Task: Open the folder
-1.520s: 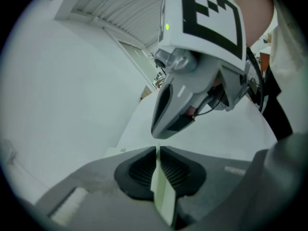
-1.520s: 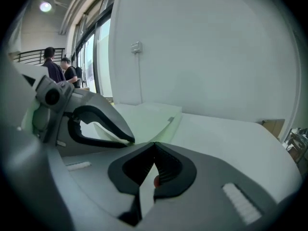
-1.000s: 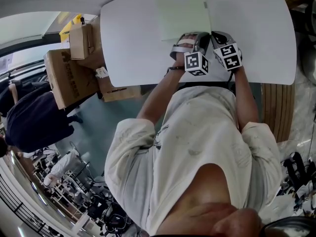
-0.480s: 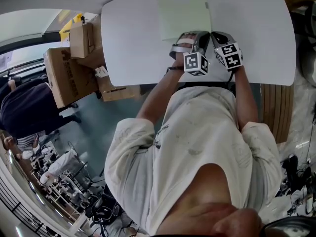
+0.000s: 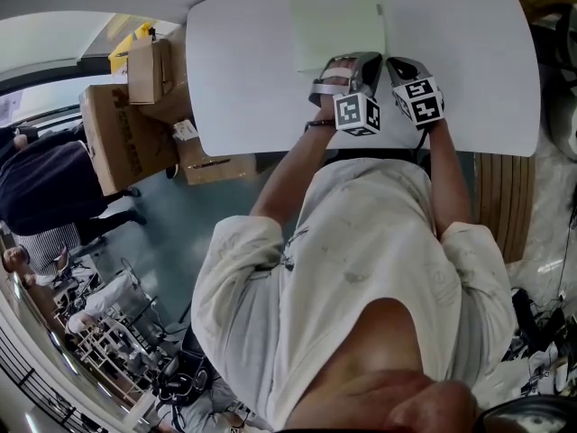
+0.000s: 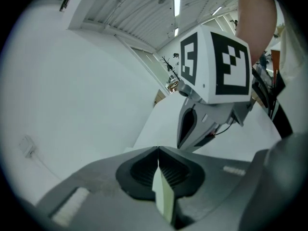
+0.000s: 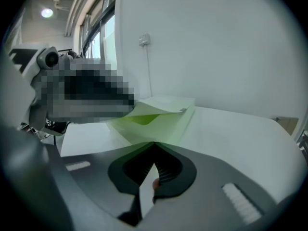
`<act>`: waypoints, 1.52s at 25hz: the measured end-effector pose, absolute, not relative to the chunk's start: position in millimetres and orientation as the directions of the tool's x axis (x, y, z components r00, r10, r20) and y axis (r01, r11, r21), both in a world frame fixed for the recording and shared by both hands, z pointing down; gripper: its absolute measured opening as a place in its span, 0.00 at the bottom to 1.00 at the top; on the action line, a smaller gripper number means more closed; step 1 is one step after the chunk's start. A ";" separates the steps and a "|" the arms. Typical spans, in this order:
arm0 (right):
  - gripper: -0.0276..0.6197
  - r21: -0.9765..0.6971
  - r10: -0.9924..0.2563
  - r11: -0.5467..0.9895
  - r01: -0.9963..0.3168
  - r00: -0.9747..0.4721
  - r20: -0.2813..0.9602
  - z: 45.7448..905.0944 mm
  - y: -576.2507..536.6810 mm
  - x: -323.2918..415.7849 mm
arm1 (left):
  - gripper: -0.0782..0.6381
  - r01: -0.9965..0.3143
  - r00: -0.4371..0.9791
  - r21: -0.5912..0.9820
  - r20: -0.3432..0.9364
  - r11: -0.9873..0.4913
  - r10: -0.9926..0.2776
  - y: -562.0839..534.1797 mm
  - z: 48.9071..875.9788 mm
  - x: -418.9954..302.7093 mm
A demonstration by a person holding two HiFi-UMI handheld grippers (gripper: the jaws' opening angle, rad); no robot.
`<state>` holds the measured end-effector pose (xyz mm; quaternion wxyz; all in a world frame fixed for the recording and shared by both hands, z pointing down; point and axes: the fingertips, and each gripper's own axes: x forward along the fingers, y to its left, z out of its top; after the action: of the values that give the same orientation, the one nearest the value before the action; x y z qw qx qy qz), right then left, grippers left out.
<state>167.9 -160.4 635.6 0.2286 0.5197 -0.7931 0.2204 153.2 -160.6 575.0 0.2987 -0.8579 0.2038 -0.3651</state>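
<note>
1. Shows a pale green folder [image 5: 335, 16] lying on the far half of a white table [image 5: 243, 88], with its near edge toward the person.
2. Finds both grippers side by side at that near edge in the head view, marker cubes up, with the left gripper [image 5: 346, 61] just beside the right gripper [image 5: 398, 63].
3. Clamps the left gripper's jaws tight together on a thin pale green leaf, the folder's top cover. Runs edge-on between the two dark pads in the left gripper view, with no gap on either side.
4. Pinches a pale sheet edge in the right gripper's jaws too, closed on it in the right gripper view. Looks like the folder's lower leaf, though cannot be told for sure.
5. Reveals, in the right gripper view, the cover raised off the leaf beneath at the near end, with a green-shaded gap between the two. Leaves the rest of the folder flat on the table.
6. Catches the right gripper's marker cube and jaws close ahead in the left gripper view, over the white tabletop.
7. Places brown cardboard boxes [image 5: 126, 133] beside the table's left edge, lower than the tabletop.
8. Includes a bystander [image 5: 45, 188] in dark clothes at the head view's left border, well apart from the table.
</note>
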 end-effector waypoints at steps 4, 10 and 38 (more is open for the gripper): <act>0.05 -0.106 -0.718 0.366 -0.925 -0.353 0.600 636.5 -160.2 165.6 | 0.12 -0.169 0.648 -0.658 0.487 -0.734 -0.586 -164.5 569.1 147.9; 0.05 -0.098 -0.716 0.363 -0.927 -0.345 0.607 637.0 -160.3 164.0 | 0.12 -0.238 0.648 -0.678 0.422 -0.695 -0.634 -167.0 553.5 140.5; 0.05 -0.009 -0.716 0.373 -0.928 -0.294 0.633 631.4 -167.5 164.2 | 0.12 -0.620 0.452 -0.681 0.095 -0.389 -0.887 -200.4 448.3 31.9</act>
<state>164.2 -167.5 631.4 0.2761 0.5262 -0.7812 0.1915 31.9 -200.4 448.3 0.2903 -0.8010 0.4704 -0.2299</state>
